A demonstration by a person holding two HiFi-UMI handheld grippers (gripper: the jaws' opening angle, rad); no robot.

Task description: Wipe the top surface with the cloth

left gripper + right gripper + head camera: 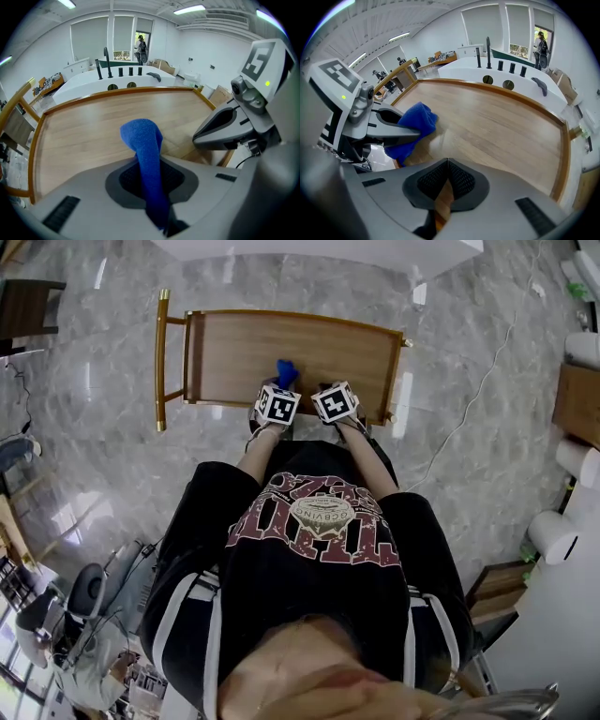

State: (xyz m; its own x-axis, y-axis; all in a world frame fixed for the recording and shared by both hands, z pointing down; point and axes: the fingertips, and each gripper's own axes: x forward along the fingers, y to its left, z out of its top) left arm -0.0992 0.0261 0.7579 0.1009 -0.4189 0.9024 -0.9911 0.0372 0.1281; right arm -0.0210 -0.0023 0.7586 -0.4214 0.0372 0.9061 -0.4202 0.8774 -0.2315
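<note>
Item, my left claw [149, 187]: jaws clamped on the blue cloth [143, 140], which rises from them in a folded hump over the near edge of the wooden desk [84, 136]; I cannot tell whether the cloth touches the wood. Item, my right claw [447, 183]: jaws together with nothing between them, held just beside the left claw at that same near edge. Item, desk top: bare light wood inside a raised golden rim [300, 315], standing on a grey marbled floor [94, 427].

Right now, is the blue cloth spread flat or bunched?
Bunched: the blue fuzzy cloth is a narrow wad pinched in the left claw.
</note>
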